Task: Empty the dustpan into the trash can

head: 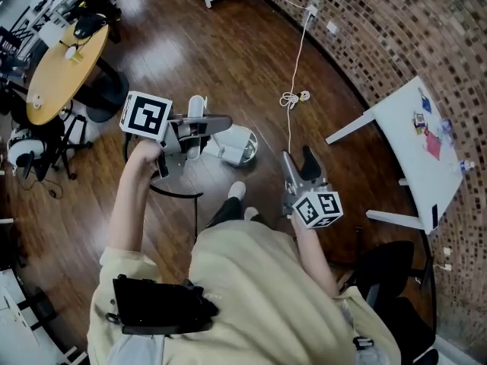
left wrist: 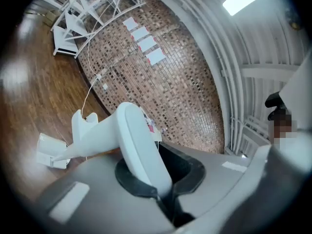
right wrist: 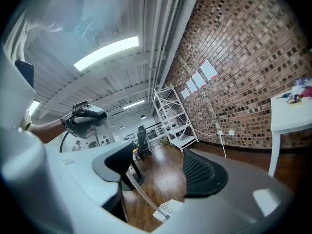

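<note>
- The left tongs [head: 202,124] are shown clamped shut on the white handle [left wrist: 141,150] of the dustpan [head: 237,144], held at the person's left side above the wooden floor [head: 228,52].
- The dustpan's long axis is seen running from that handle down a thin rod [right wrist: 141,191] to the pan [right wrist: 168,209]. The pan is set low, ahead of the person; whether it touches the floor cannot be told.
- In the head view the pan is placed just right of the left tongs and apart from the right tongs [right wrist: 158,174], roughly between the two. The left hand is plainly the nearer, since the dustpan is gripped by it.
- The right tongs are held about level, jaws wide apart, with nothing gripped. Only floor and the pan below are framed in the gap.
- No trash can is made out in any view, so which way it lies from the dustpan cannot be told.
- The coming move is judged to turn on the pan being brought over the can's mouth and the long axis being tipped so the contents slide out. The free right tongs are thought well placed to steady the rod.
</note>
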Demonstrator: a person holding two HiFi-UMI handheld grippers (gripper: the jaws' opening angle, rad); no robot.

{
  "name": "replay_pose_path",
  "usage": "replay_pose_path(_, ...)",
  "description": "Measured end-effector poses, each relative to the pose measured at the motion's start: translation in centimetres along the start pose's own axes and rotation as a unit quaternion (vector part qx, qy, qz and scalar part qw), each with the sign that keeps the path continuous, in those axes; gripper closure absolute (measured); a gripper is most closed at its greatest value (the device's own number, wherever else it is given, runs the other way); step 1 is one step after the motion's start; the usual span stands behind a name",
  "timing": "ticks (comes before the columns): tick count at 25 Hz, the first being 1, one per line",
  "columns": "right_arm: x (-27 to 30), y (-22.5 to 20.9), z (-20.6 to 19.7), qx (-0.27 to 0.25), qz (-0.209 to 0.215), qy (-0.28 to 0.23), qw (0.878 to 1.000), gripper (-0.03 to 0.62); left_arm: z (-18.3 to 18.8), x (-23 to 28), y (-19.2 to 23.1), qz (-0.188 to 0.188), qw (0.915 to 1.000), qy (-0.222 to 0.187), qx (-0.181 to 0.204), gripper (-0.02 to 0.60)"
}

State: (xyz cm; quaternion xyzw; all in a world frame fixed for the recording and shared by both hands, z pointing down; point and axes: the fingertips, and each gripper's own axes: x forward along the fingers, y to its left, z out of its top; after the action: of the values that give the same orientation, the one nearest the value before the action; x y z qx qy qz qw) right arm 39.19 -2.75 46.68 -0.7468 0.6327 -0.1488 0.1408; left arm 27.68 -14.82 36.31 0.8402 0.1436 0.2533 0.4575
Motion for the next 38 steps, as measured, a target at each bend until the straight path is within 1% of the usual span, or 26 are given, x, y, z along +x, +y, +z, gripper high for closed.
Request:
replay_pose_path(2, -0.2, -0.5, 0.0, 0.004, 0.021, 0.009, 1.0, 0.286, 0.4, -0.3, -1.0, 0.009, 0.9993, -0.029, -0.02, 0.58)
replay_pose_path(5, 0.7, -0.2, 1.1, 0.003, 0.055, 0.011, 0.998, 0.286, 0.9, -1.2, -2.5, 0.013, 0.9982, -0.057, -0.012, 0.58)
replay_pose_path(7, 1.5, 1.1, 1.3, 0.006, 0.077, 0.012, 0.997, 0.286, 0.3, -2.3, -3.0, 0.012, 0.997, -0.076, -0.013, 0.581)
replay_pose_path(10, 2.8, 4.7, 0.4, 0.003, 0.112, 0.017, 0.994, 0.285, -1.7, -5.7, -2.6, 0.02, 0.9943, -0.102, -0.025, 0.58)
replay_pose_path(15, 5.0, 11.1, -1.6, -0.004, 0.151, 0.024, 0.988, 0.286, -5.2, -11.6, -1.3, 0.019, 0.9903, -0.133, -0.035, 0.578)
replay_pose_path(18, 6.1, 13.8, -3.7, -0.005, 0.169, 0.042, 0.985, 0.286, -7.4, -13.3, 0.6, 0.024, 0.991, -0.13, -0.024, 0.565)
replay_pose_path(22, 7.4, 17.5, -6.7, 0.0, 0.184, 0.071, 0.98, 0.286, -11.1, -14.7, 4.6, 0.035, 0.992, -0.12, -0.021, 0.565)
replay_pose_path(24, 7.9, 20.0, -8.1, -0.006, 0.2, 0.089, 0.976, 0.286, -13.7, -15.5, 7.2, 0.036, 0.9936, -0.105, -0.021, 0.563)
replay_pose_path(27, 8.9, 22.5, -10.1, -0.022, 0.221, 0.117, 0.968, 0.286, -16.9, -16.3, 12.5, 0.04, 0.9965, -0.073, -0.013, 0.561)
replay_pose_path(29, 9.4, 22.8, -11.4, -0.026, 0.223, 0.135, 0.965, 0.286, -18.5, -16.7, 16.6, 0.054, 0.9954, -0.077, -0.018, 0.56)
replay_pose_path(31, 9.6, 22.9, -12.3, -0.029, 0.222, 0.146, 0.964, 0.286, -19.9, -17.3, 20.7, 0.084, 0.9911, -0.098, -0.031, 0.56)
replay_pose_path(33, 9.9, 23.2, -12.7, -0.028, 0.219, 0.151, 0.964, 0.286, -21.4, -18.1, 24.4, 0.126, 0.9848, -0.113, -0.038, 0.549)
replay_pose_path(34, 10.0, 23.4, -12.9, -0.026, 0.219, 0.152, 0.964, 0.286, -22.3, -18.4, 25.9, 0.146, 0.9822, -0.112, -0.038, 0.544)
replay_pose_path(36, 10.2, 23.8, -13.2, -0.026, 0.22, 0.156, 0.963, 0.286, -24.5, -18.7, 28.4, 0.178, 0.9789, -0.096, -0.03, 0.538)
replay_pose_path(38, 10.2, 24.1, -13.6, -0.028, 0.223, 0.162, 0.961, 0.286, -26.9, -18.6, 30.2, 0.198, 0.9769, -0.078, -0.018, 0.532)
